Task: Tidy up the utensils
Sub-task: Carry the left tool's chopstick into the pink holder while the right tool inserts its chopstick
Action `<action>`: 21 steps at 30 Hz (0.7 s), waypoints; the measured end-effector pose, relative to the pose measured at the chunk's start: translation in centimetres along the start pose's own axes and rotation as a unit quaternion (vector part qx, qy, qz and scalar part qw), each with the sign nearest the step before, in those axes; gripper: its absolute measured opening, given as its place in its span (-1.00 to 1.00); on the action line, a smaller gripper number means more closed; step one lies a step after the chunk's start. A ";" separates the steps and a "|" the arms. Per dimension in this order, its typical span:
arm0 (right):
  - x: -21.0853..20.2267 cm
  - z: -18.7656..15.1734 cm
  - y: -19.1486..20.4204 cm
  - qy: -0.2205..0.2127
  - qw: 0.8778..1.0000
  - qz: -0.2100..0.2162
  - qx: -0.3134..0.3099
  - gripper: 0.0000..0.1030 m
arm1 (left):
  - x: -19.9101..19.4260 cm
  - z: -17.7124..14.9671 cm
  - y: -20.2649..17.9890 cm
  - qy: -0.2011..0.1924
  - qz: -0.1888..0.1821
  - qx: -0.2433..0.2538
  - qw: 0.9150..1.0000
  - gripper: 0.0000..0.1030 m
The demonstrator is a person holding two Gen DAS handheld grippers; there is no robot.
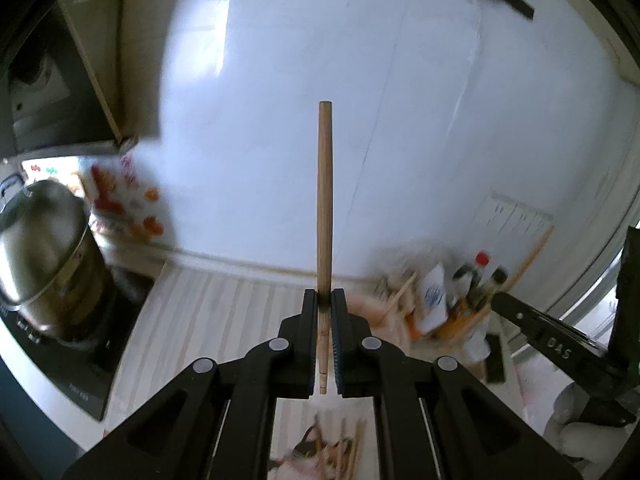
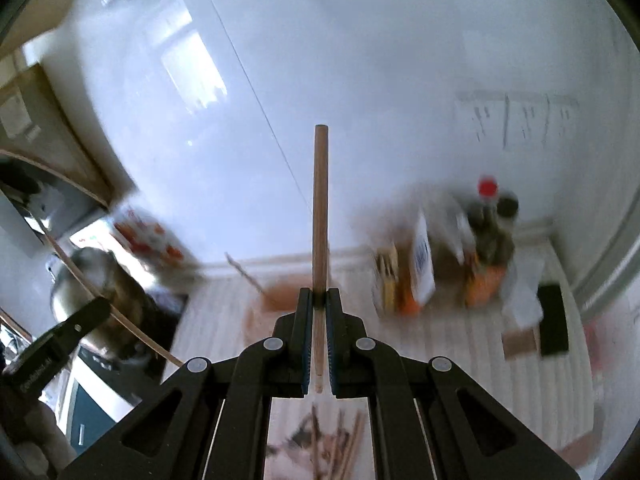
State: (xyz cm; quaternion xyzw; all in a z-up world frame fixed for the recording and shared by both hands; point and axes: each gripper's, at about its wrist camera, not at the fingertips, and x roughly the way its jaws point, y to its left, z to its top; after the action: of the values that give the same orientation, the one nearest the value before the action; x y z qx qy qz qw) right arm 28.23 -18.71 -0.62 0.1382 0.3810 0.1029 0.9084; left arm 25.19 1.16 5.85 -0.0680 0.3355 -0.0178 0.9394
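The left gripper [image 1: 324, 300] was clamped on a wooden chopstick [image 1: 325, 208], its two fingers pressed against the stick from either side. The chopstick stood upright between them, long axis running straight ahead from the camera, blunt thick end farthest out against the white wall [image 1: 400, 120] and the thin end down between the finger pads. The right gripper [image 2: 319, 298] was closed the same way on a second chopstick [image 2: 321, 208], which also pointed straight forward and up, thick end outward.

Both sticks were held in the air above a pale striped counter [image 1: 224, 312]. At the left stood a steel pot [image 1: 48, 256] on a dark stove top [image 1: 60, 364], with a red-and-white packet [image 1: 124, 196] leaning on the wall behind it. At the right, a cluster of bottles [image 1: 476, 284] and a white carton [image 1: 432, 296] were badly smeared by motion blur, so their labels could not be read.

Below each gripper a loose bunch of chopsticks [image 2: 340, 448] lay on the counter, blurred and partly hidden by the fingers; how many was unclear. The other gripper's finger was cut off at the frame edge in each view.
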 end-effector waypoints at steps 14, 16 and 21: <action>7.8 6.5 1.2 0.012 1.000 -0.024 -0.013 -0.87 | 11.1 4.7 -3.5 0.039 -0.011 0.025 0.999 -0.92; 9.4 6.5 0.8 0.025 0.999 -0.025 -0.009 -0.87 | 13.0 4.4 -3.2 0.056 -0.009 0.022 0.998 -0.92; 11.8 5.8 0.6 0.050 0.999 -0.021 -0.006 -0.87 | 16.5 3.3 -2.4 0.094 -0.007 0.015 0.995 -0.92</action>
State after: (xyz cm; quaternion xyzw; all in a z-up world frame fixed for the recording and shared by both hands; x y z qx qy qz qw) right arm 40.45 -15.68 -4.35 0.1200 0.4283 0.0930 0.8908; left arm 40.11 -2.13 -1.67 -0.0538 0.4220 -0.0354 0.9043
